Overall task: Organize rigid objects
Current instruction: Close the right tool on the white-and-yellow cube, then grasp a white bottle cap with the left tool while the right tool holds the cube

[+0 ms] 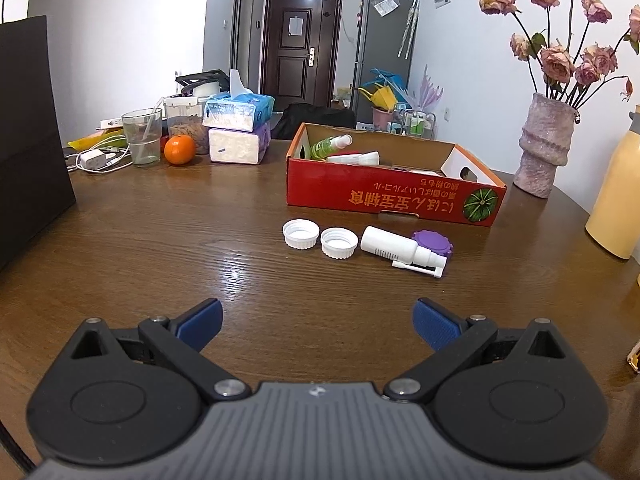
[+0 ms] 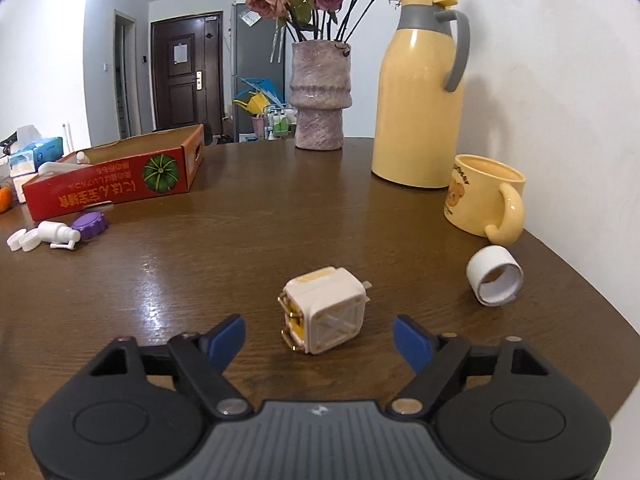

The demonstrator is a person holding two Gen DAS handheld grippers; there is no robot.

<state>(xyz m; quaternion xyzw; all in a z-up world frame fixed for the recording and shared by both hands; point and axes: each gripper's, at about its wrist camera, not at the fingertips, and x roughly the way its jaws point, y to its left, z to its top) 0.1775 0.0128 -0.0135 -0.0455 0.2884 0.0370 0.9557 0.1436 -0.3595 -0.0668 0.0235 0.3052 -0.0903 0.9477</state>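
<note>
1. Near the worktop's front edge, the right gripper point(image 2: 319, 338) is spread wide, empty, with a cream cube-shaped plug adapter point(image 2: 325, 310) lying between its blue fingertips point(image 2: 230, 336).
2. The left gripper point(image 1: 318, 324) is likewise released, over bare wooden worktop point(image 1: 160, 240).
3. Two white ribbed caps point(image 1: 320, 238), a white spray bottle point(image 1: 402, 250) and a purple cap point(image 1: 432, 242) lie just before the red cardboard box point(image 1: 384, 196).

caps point(image 1: 320, 238) before box point(image 1: 384, 196), bottles point(image 1: 330, 146) inside

The red cardboard box point(image 1: 384, 196) carries yellow Japanese lettering along its long side, printed upside down beside a green pumpkin picture; the characters are too distorted to read reliably. The yellow ceramic mug point(image 2: 480, 200) bears small dark print beside a bear drawing, too small to read.
</note>
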